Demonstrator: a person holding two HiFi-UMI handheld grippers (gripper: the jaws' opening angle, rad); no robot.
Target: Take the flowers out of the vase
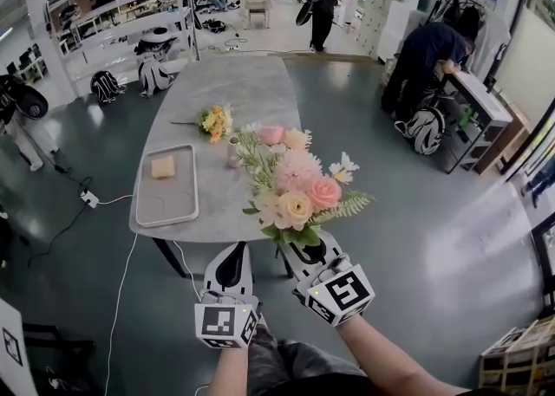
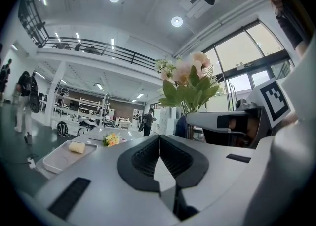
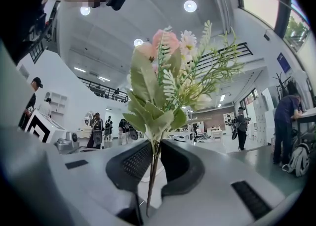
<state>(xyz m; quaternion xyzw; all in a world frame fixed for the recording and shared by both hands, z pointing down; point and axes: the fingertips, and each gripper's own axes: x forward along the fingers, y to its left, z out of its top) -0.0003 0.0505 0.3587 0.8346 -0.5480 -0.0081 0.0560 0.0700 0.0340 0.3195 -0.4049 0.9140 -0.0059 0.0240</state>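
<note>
No lettering, label, brand or number is legible in any view.

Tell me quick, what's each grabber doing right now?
Left gripper: closed, holding nothing.
Right gripper: closed on the stems of the pink flower bunch.

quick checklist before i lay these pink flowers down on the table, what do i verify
1. Grip on stems: ok. The right gripper is shut on the pink bouquet.
2. Stems free of the vase: ok. Their ends hang bare below the jaws.
3. Left gripper free: ok. It is shut with nothing in it.
4. Landing spot: ok. The table is bare beyond the yellow bouquet.
5. Tray: ok. It sits at the table's left side, apart from both bouquets.
6. Vase empty: cannot tell. The held flowers hide most of it.
</note>
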